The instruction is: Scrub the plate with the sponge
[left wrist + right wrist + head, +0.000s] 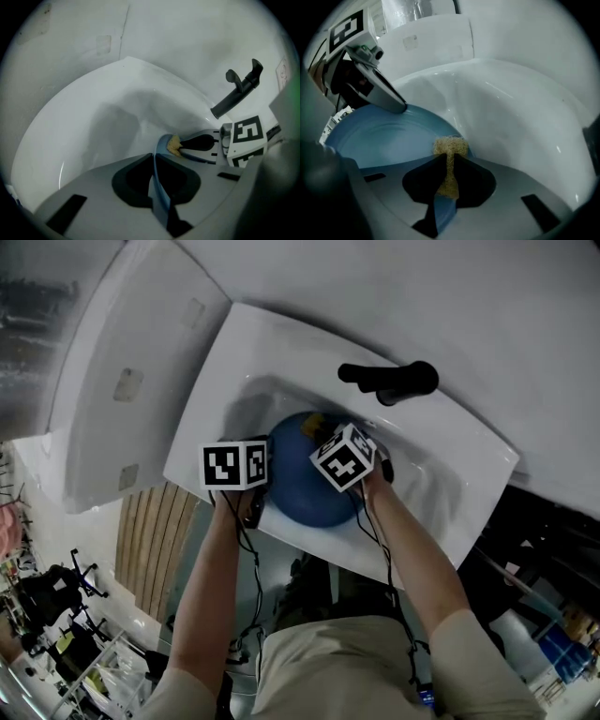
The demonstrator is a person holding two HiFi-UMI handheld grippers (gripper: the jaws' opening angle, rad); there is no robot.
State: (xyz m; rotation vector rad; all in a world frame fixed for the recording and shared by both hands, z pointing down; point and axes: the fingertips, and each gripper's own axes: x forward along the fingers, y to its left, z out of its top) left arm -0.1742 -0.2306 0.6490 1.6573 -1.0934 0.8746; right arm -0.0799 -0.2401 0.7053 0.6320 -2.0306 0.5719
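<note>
I am clamping my left hand-held gripper [153, 158] almost closed on the rim of the blue plate [384, 136] inside the sink [511, 108], and my right hand-held gripper [449, 159] is squeezing the yellow sponge [450, 146] at the plate's rim, also inside the sink. The only print showing is the black-and-white squares on the marker cubes [234, 465]; the pale labels [127, 382] beside the sink are blurring past reading. In the head view the cubes are hiding both pairs of jaws and most of the sponge.

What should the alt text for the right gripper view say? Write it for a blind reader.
The right gripper pinches a yellow sponge at the rim of a blue plate, inside a white sink. The left gripper clamps the plate's far rim at upper left.
</note>
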